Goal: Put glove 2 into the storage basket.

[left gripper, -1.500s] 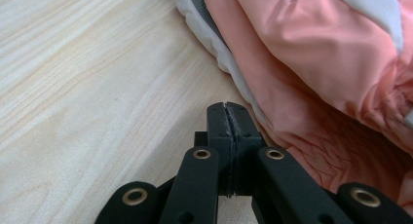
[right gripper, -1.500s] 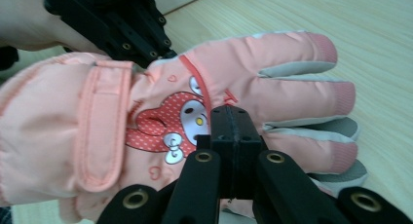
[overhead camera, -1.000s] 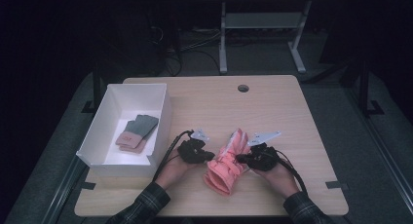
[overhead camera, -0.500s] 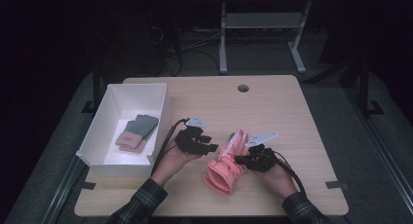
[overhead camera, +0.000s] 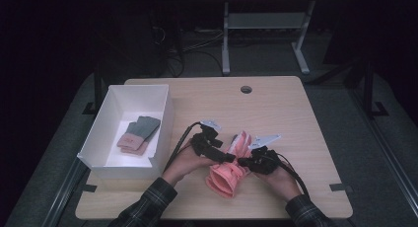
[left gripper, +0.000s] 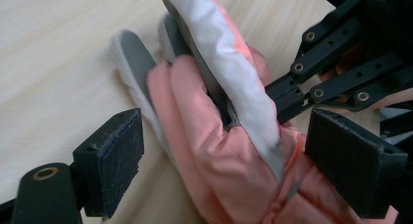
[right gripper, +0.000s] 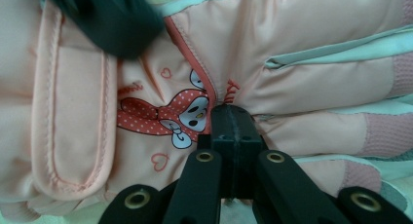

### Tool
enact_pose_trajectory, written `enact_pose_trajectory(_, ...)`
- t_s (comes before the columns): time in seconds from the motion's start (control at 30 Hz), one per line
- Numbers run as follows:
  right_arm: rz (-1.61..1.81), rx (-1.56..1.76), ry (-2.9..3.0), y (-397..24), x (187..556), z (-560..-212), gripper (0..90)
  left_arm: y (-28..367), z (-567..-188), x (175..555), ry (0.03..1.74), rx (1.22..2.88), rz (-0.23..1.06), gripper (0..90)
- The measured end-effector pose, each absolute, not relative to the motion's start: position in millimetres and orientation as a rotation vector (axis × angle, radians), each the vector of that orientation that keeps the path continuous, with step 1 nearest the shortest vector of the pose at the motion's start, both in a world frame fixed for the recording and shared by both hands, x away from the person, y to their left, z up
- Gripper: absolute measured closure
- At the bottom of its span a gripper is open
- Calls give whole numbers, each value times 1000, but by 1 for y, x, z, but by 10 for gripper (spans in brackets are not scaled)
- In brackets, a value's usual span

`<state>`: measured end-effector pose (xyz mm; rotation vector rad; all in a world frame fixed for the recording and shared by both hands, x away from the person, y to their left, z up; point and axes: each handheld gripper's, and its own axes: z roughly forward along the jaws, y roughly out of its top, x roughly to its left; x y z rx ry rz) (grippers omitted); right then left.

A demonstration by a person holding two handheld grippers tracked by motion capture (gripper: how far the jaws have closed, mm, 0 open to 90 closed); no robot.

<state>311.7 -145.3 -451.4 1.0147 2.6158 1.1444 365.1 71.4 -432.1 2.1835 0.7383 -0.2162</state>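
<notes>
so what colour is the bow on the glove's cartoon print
Red with white dots, on the peach-pink glove; clearest in the right gripper view.

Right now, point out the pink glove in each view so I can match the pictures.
High view: the pink glove lies on the table, low centre, between both grippers.
Left gripper view: centre to lower right, between the open left gripper jaws.
Right gripper view: glove across the frame, pinched by the right gripper.
Shared landmark: the right gripper's black jaws.

On the pink glove (right gripper: 160, 112), small red letters are standing beside a cartoon bow figure with little hearts. They are partly hidden and too blurred, so no word is coming out readable anywhere.
</notes>
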Motion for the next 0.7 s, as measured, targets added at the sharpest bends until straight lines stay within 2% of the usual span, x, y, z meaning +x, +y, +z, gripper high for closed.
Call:
enact_pose_trajectory(0.47, 1136, 1004, 2613, -144, 310, -453, 900, 59, -459, 371, 774, 2221, -404, 125)
enact_pose_trajectory(0.7, 1139, 1006, 2615, -145, 310, -453, 900, 57, -461, 369, 776, 2233, -410, 128)
